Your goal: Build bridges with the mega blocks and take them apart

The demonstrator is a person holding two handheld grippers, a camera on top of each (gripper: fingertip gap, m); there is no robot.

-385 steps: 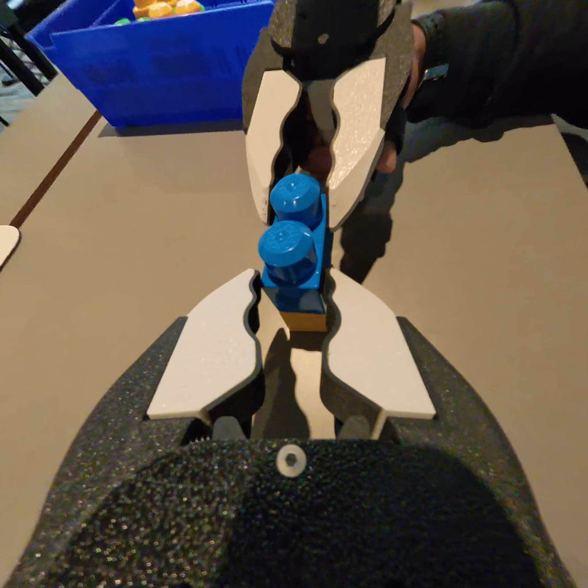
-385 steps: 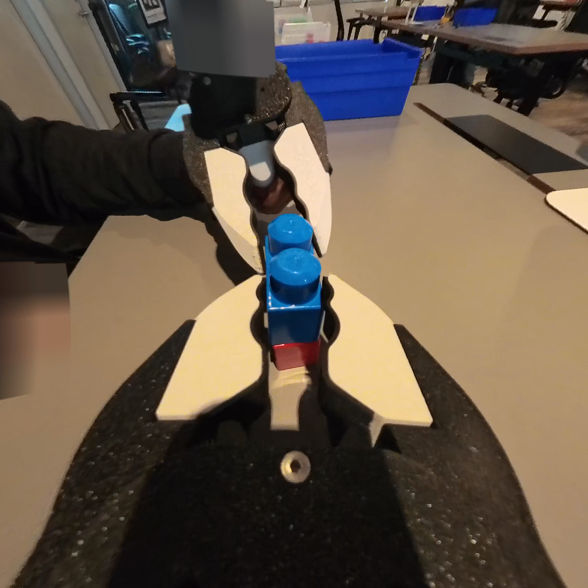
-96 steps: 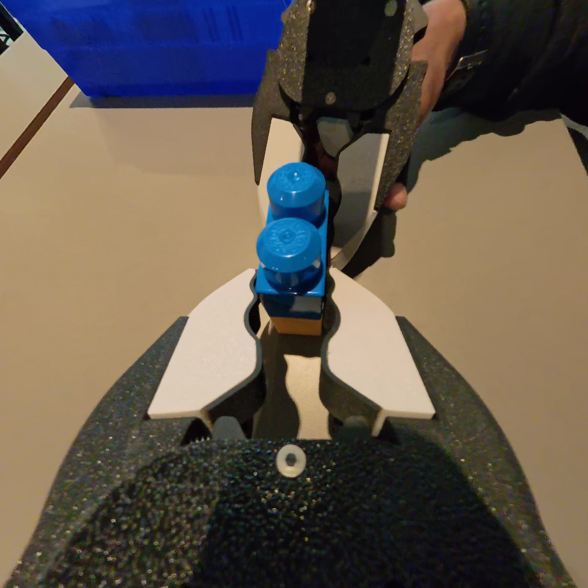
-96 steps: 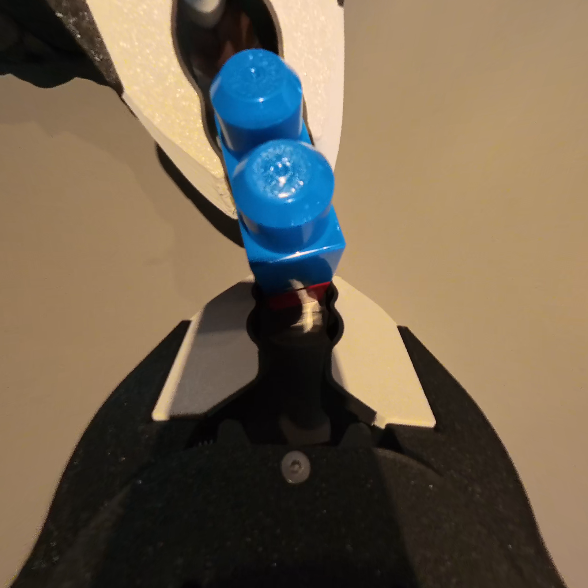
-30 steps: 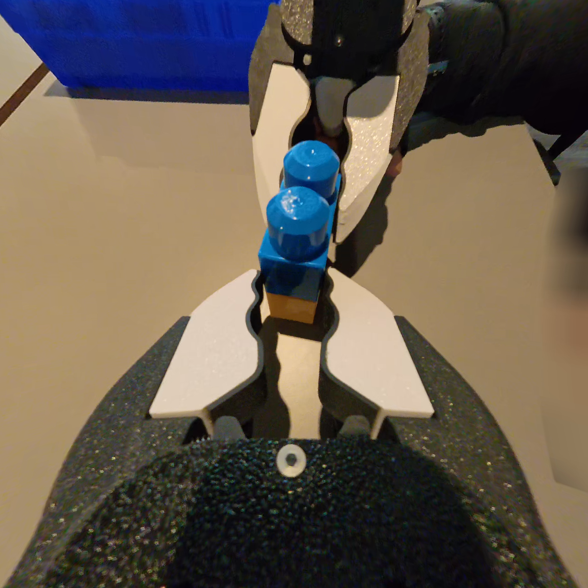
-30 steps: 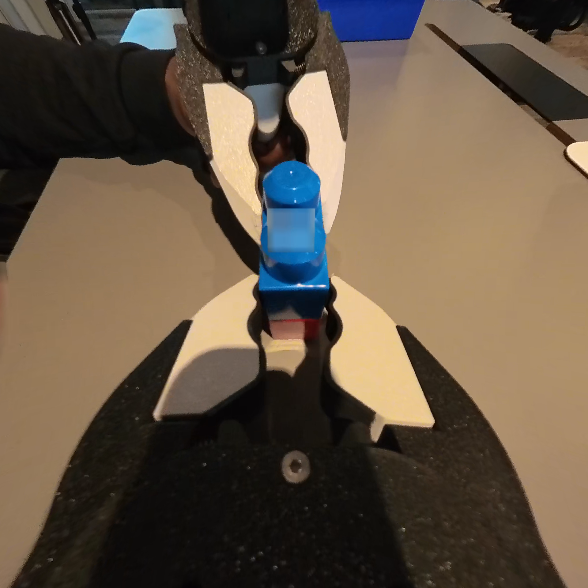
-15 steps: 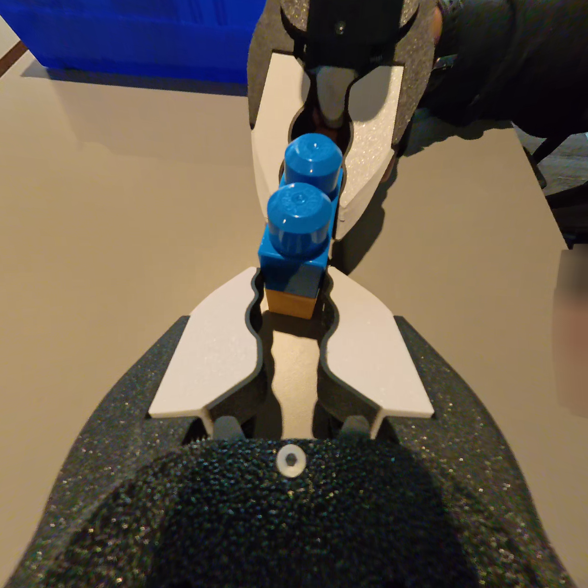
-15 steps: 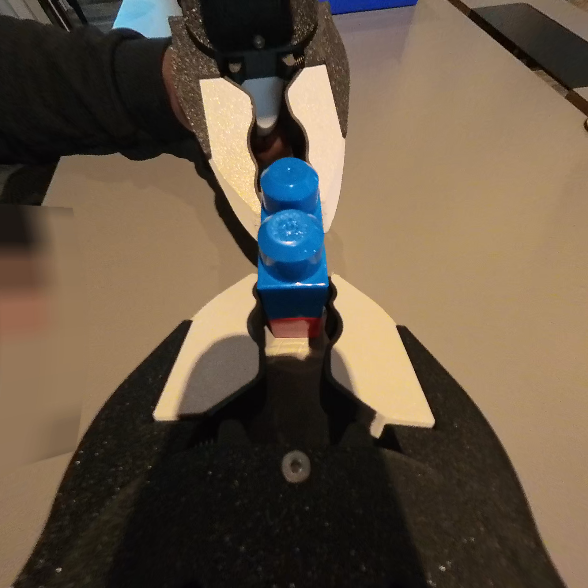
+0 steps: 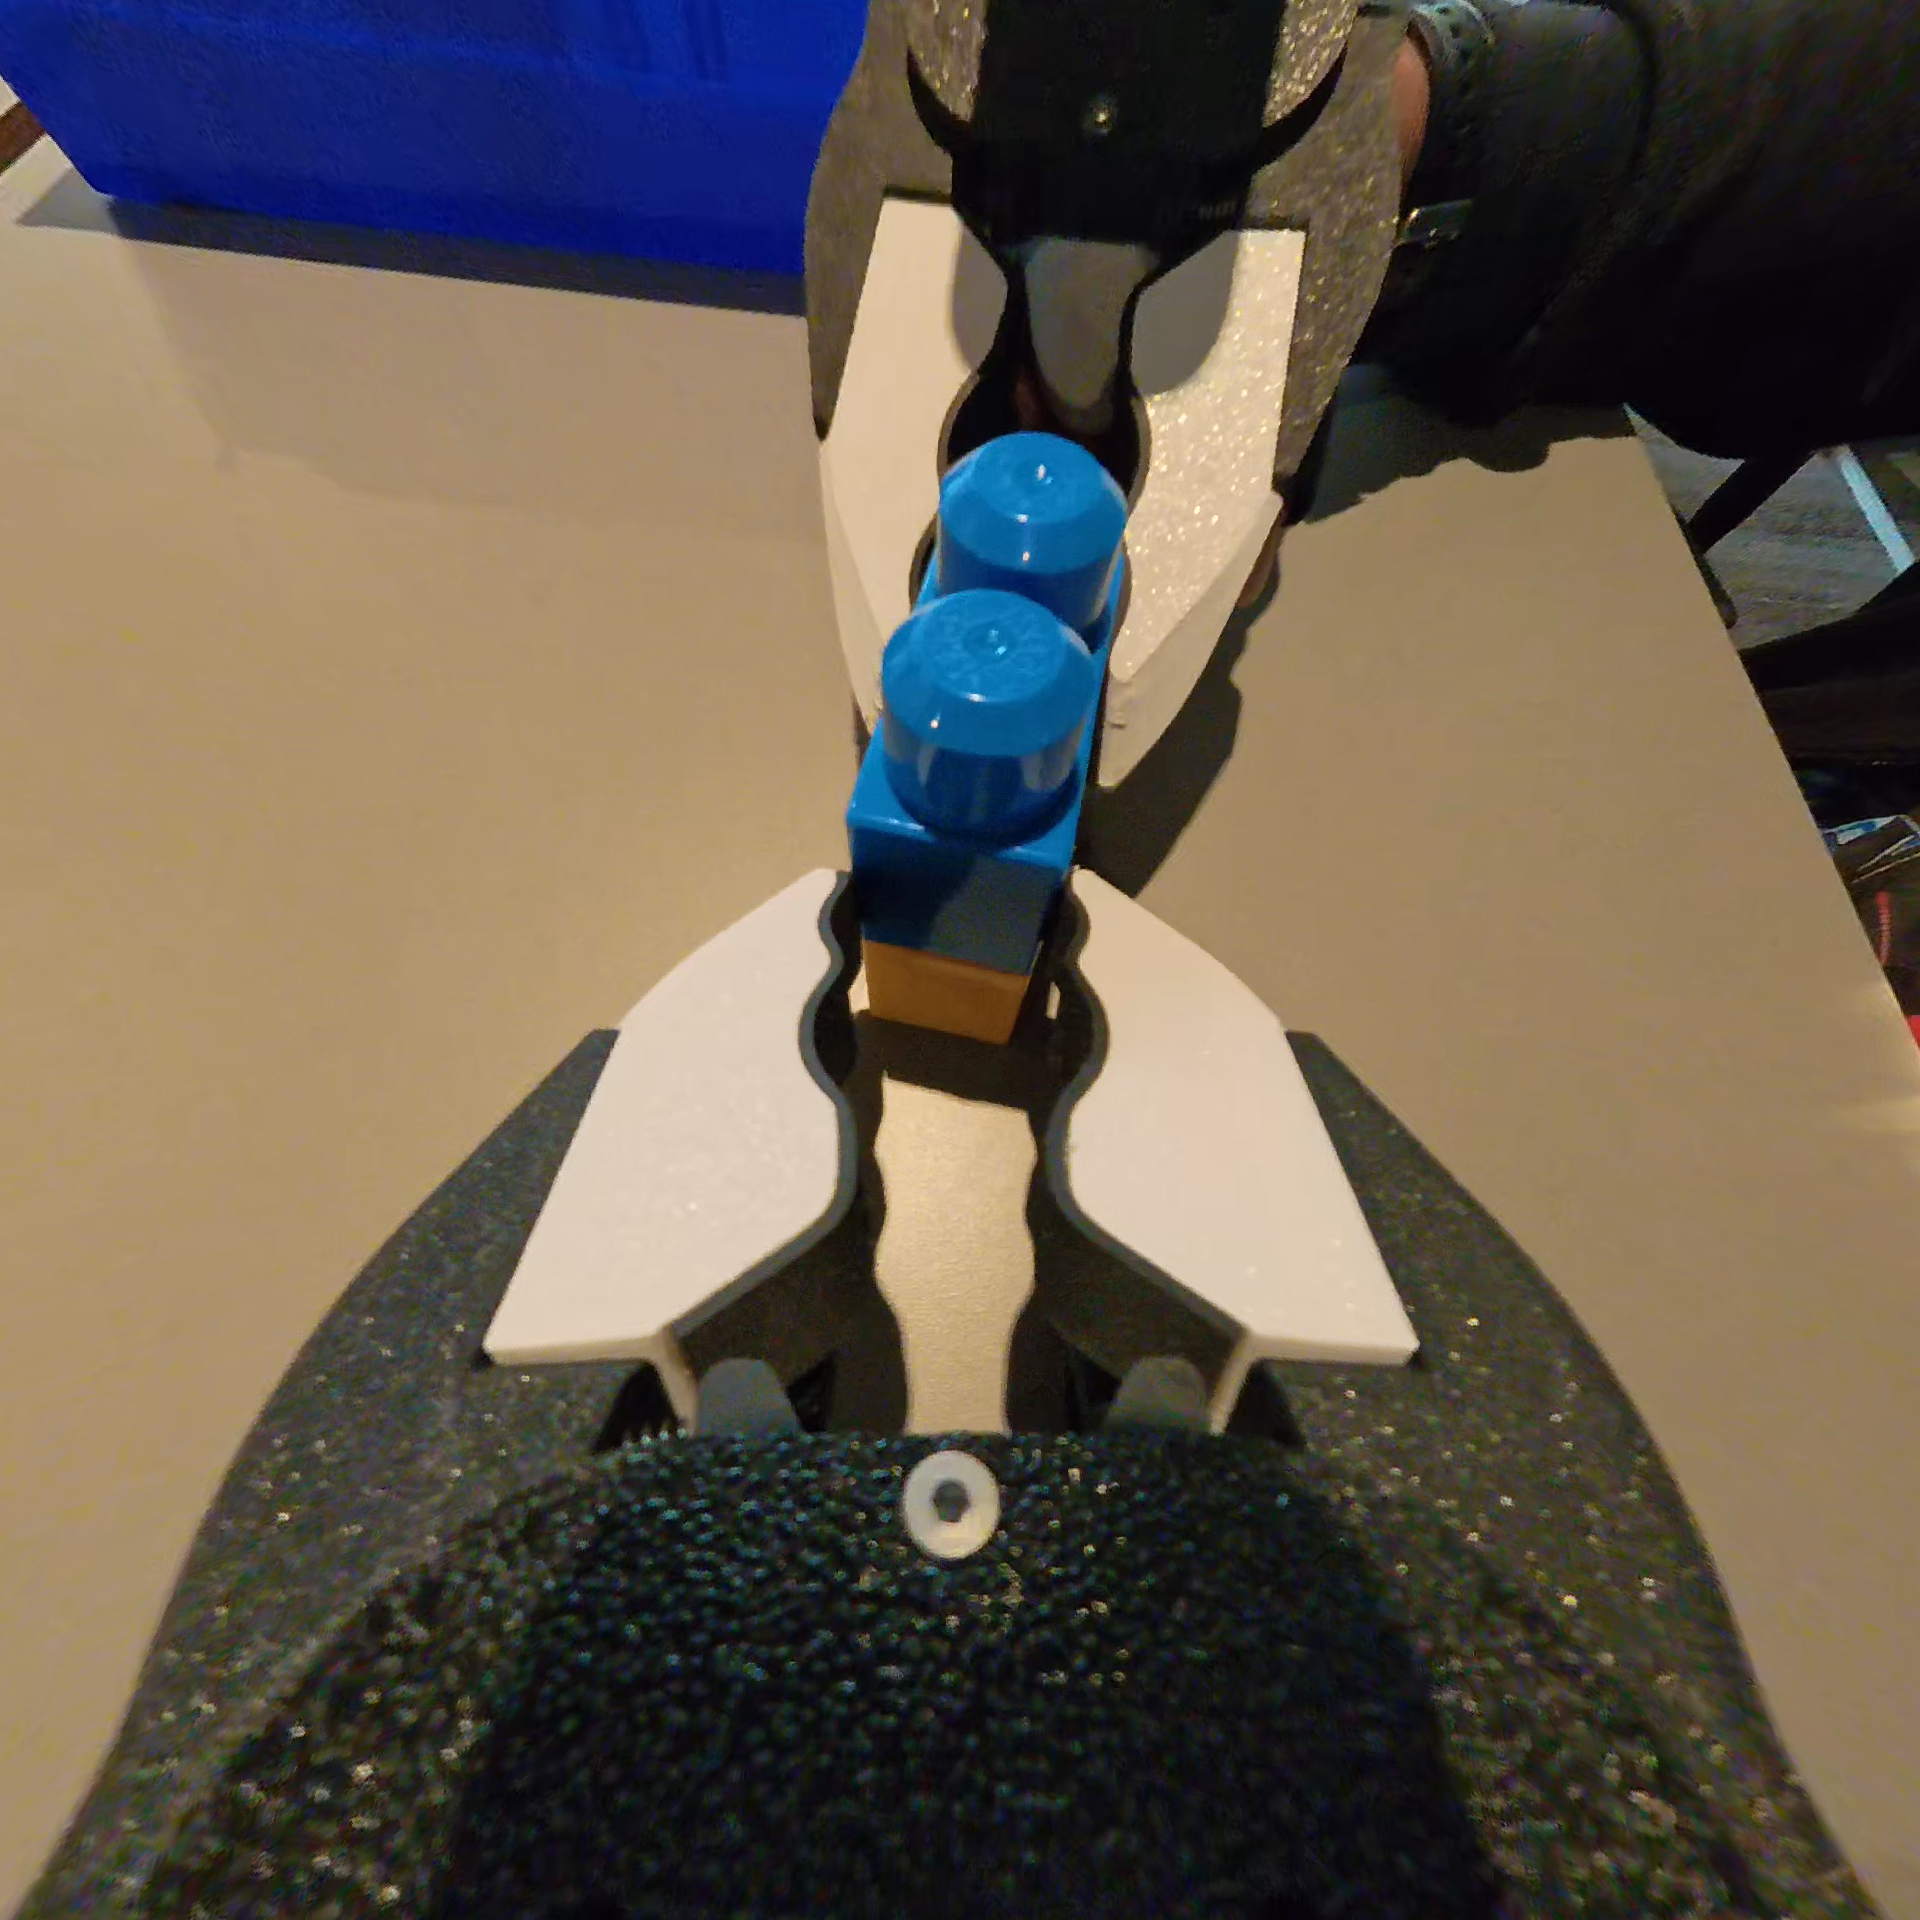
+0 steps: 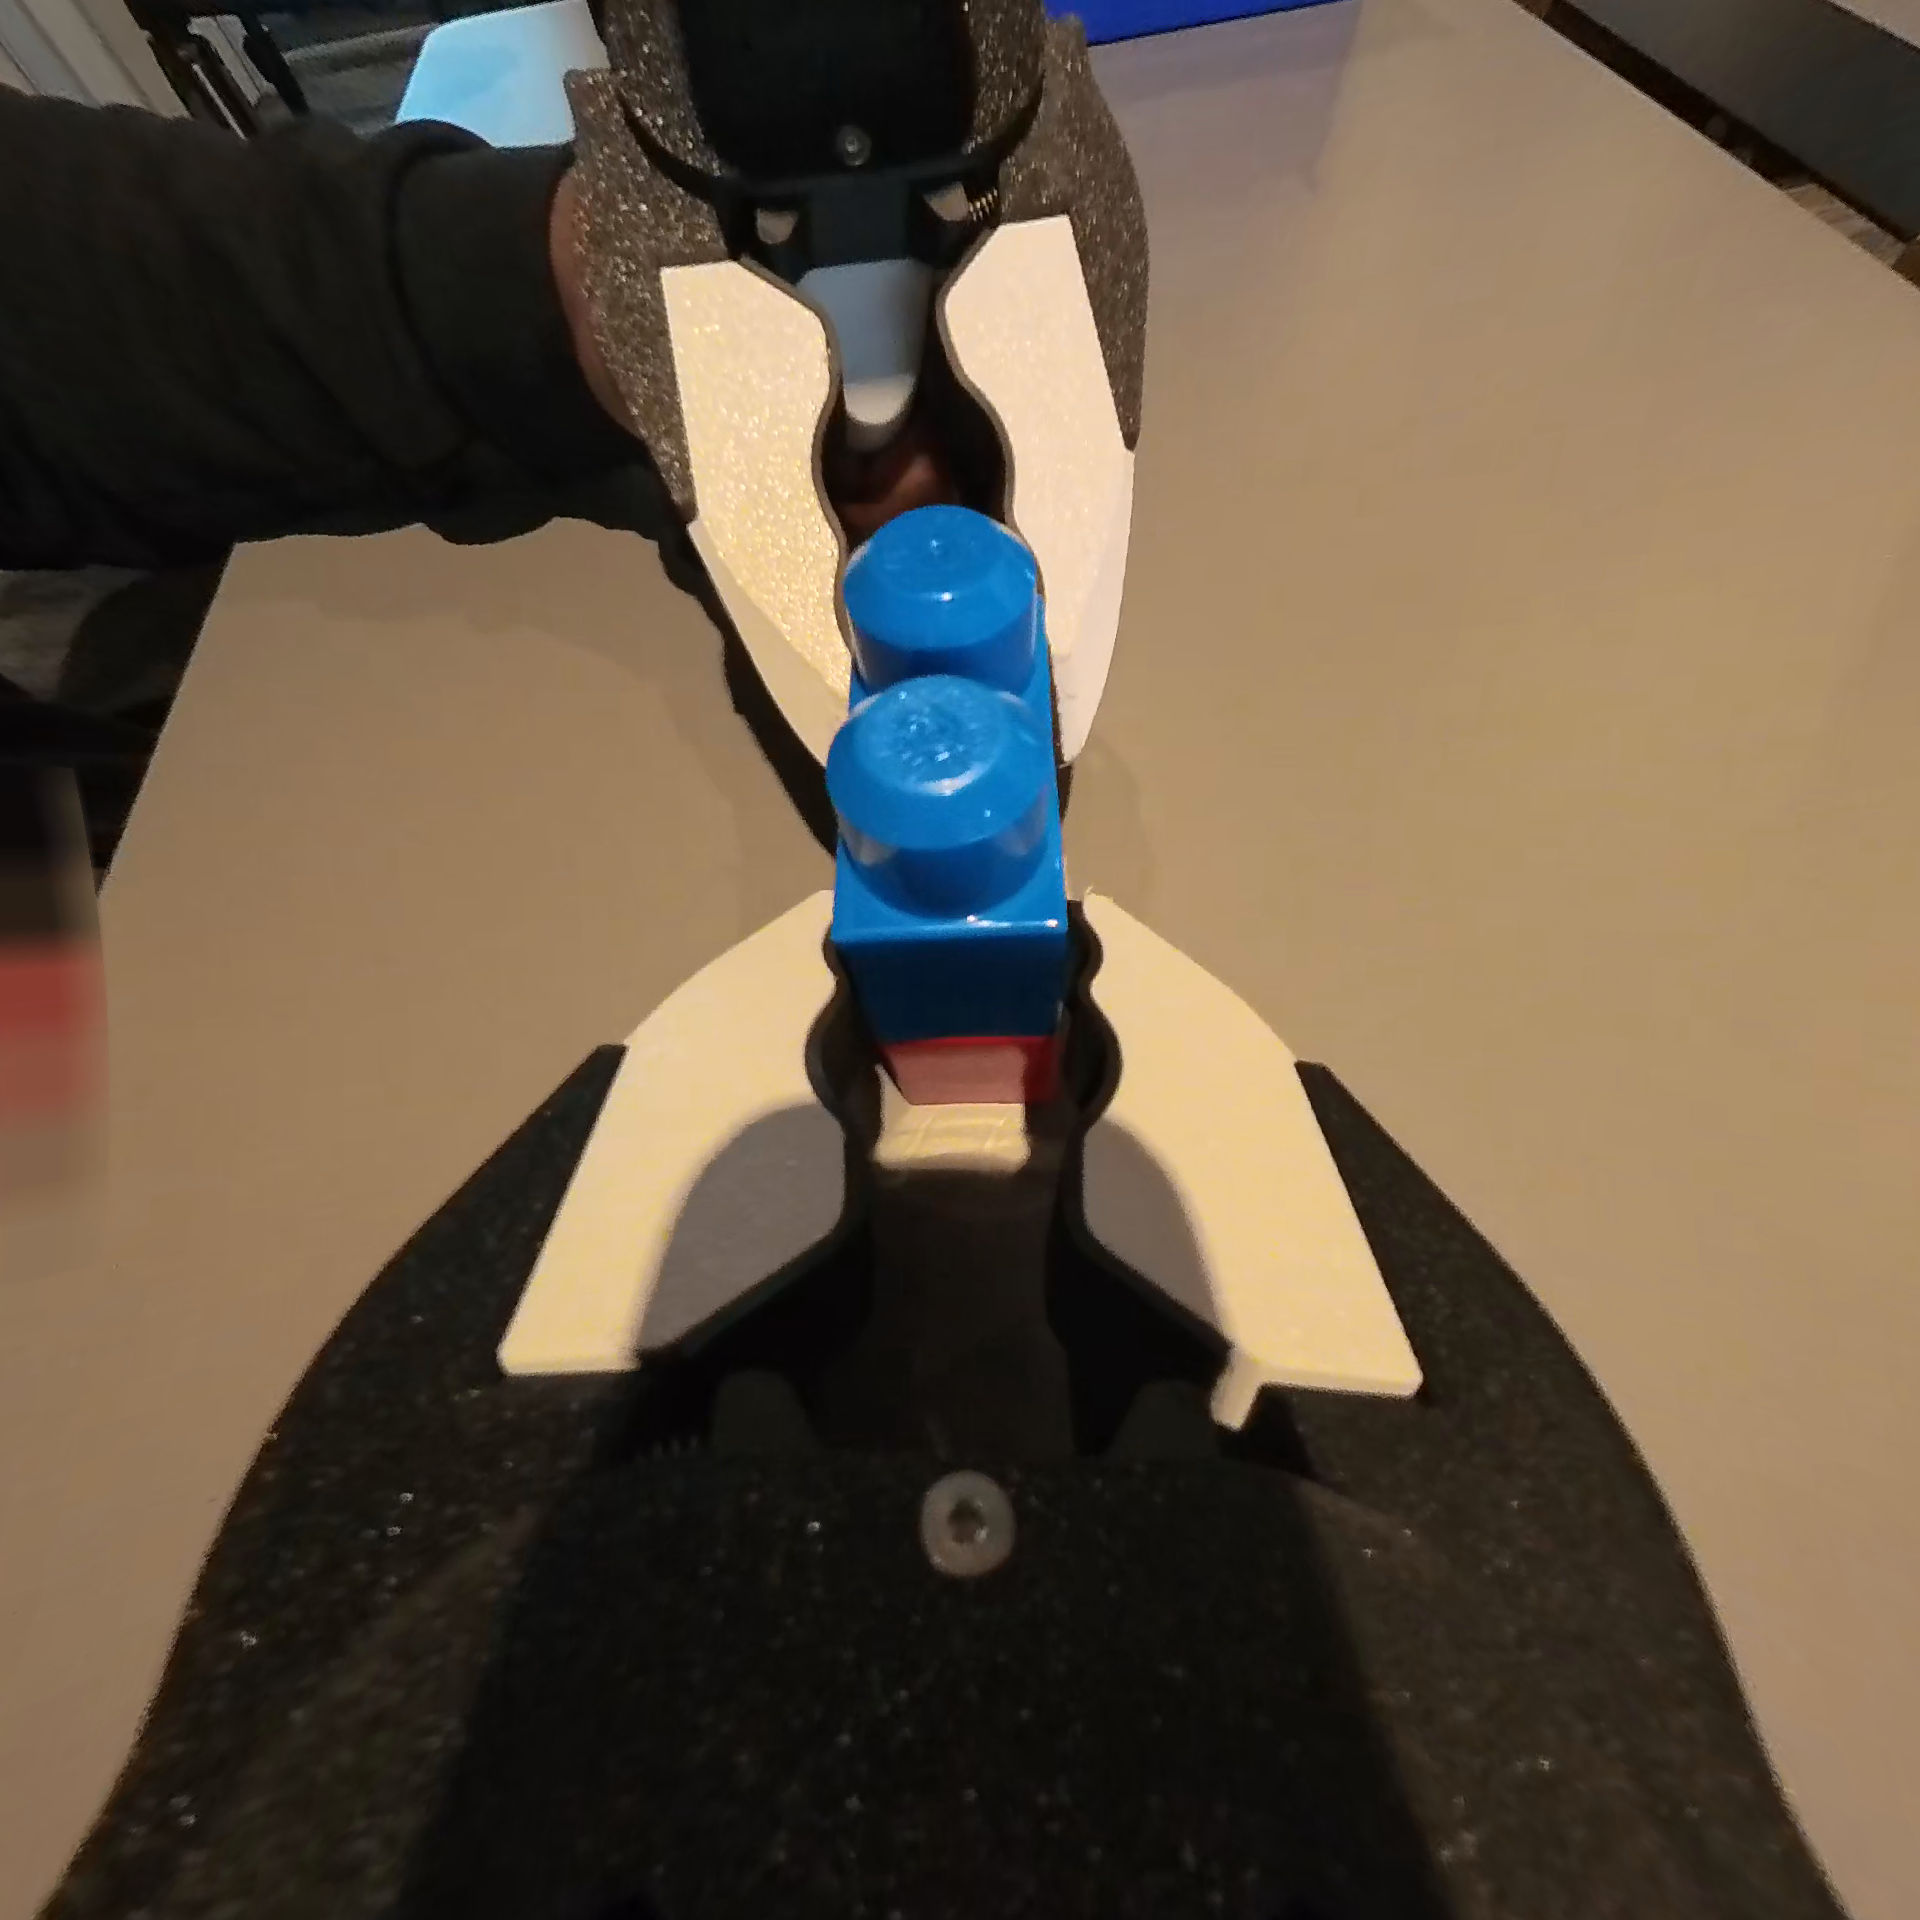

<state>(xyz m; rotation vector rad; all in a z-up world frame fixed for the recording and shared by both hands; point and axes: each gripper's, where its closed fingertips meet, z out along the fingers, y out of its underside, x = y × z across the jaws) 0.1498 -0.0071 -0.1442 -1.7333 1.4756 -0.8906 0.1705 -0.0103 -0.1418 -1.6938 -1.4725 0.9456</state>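
Observation:
A blue two-stud mega block [image 9: 987, 707] lies across an orange block [image 9: 940, 992] at my left end and a red block [image 10: 961, 1070] at my right end, like a small bridge on the tan table [image 9: 364, 727]. My left gripper [image 9: 956, 914] is shut on the orange end, at the seam with the blue block. My right gripper [image 10: 951, 935] is shut on the red end of the same blue block [image 10: 935, 790]. The two grippers face each other. The right gripper's white fingers [image 9: 1195, 540] flank the far stud, as do the left gripper's fingers [image 10: 769, 540].
A blue bin [image 9: 416, 114] stands at the far left of the table. The table edge [image 9: 1766, 727] runs close on the right in the left wrist view. Dark sleeves [image 9: 1662, 208] [image 10: 260, 332] hold the grippers. A dark panel [image 10: 1766, 94] lies at the far right. The grippers are tip to tip, or close to it.
The right wrist view has tipped downward, so both studs now show separately from above. Both grippers stay shut on the bridge, which has hardly moved.

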